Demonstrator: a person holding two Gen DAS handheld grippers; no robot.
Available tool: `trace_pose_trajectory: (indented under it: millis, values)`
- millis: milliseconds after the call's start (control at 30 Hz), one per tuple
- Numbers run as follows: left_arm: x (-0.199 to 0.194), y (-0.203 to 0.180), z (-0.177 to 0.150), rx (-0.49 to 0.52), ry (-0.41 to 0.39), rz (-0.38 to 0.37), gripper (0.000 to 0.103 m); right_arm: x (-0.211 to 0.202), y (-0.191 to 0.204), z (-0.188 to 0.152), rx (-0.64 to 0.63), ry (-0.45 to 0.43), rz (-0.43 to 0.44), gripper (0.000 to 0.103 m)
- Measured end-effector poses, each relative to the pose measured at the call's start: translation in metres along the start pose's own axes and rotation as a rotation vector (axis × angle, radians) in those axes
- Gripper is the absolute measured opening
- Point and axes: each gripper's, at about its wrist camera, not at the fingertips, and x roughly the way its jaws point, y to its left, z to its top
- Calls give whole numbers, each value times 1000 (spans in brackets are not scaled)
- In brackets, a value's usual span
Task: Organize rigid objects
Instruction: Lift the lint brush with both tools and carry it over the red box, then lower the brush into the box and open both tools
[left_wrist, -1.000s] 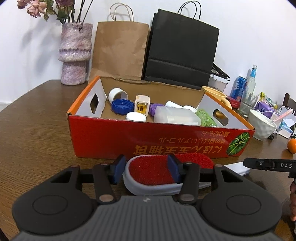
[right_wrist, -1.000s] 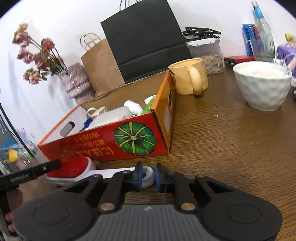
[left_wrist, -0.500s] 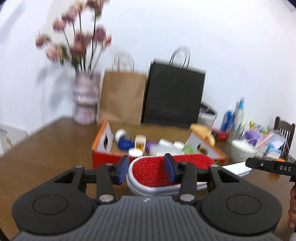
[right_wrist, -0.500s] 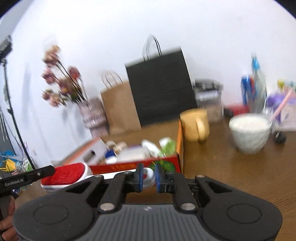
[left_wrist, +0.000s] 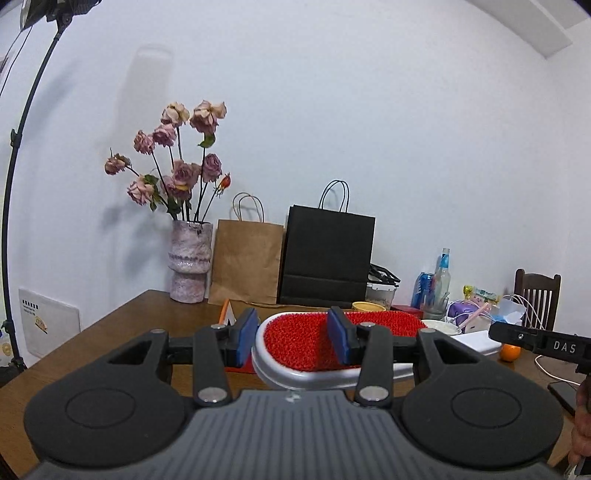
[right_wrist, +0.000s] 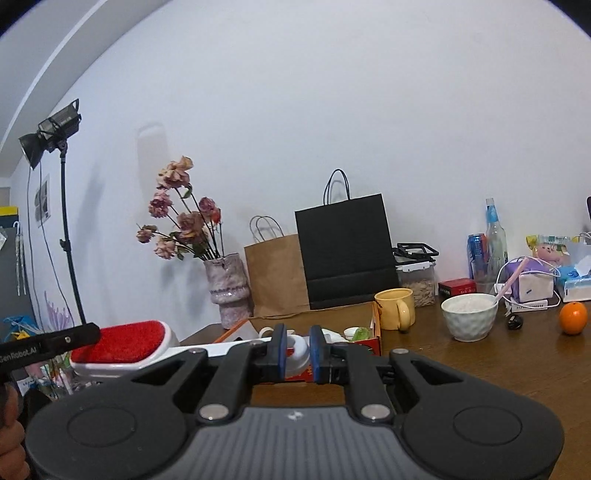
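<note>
A white lint brush with a red bristle pad is held in the air by both grippers. My left gripper is shut on its red head. My right gripper is shut on the ring end of its white handle; the red head shows at the left of the right wrist view. The red and orange cardboard box with several small items stands on the wooden table beyond, mostly hidden by the brush in the left wrist view.
A vase of dried roses, a brown paper bag and a black paper bag stand at the back. A yellow mug, a white bowl, an orange, bottles and clutter fill the right.
Both grippers have lifted the brush up from the table in front of the box. The views now look higher, with the box low and partly hidden.
</note>
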Motion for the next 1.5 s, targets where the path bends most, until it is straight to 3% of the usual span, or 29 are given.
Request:
trace_pose_trajectory:
  millis: [200,367,533,733,933,1100,1300,1500]
  values:
    - [-5,5,4,-13,-22,1,42,-2,9,3,-18,-12,-4,14]
    - [16,12,9,-15,-15,0,42,21,9,8,-20,3,-9,14]
    - [58,18,17,-14,9,-8,42,71,-4,25,15,32,-15,14]
    - [137,28,41,-7,28,-18,42,145,-21,54,27,49,-14,14]
    - [233,43,72,-7,174,-8,42,236,-48,88,91,169,-1,14]
    - [302,56,80,-30,295,3,42,308,-72,103,167,302,-10,14]
    - [361,67,66,-10,420,53,42,370,-84,77,177,479,-31,14]
    - [383,82,27,-20,538,72,42,391,-94,36,213,602,-26,15]
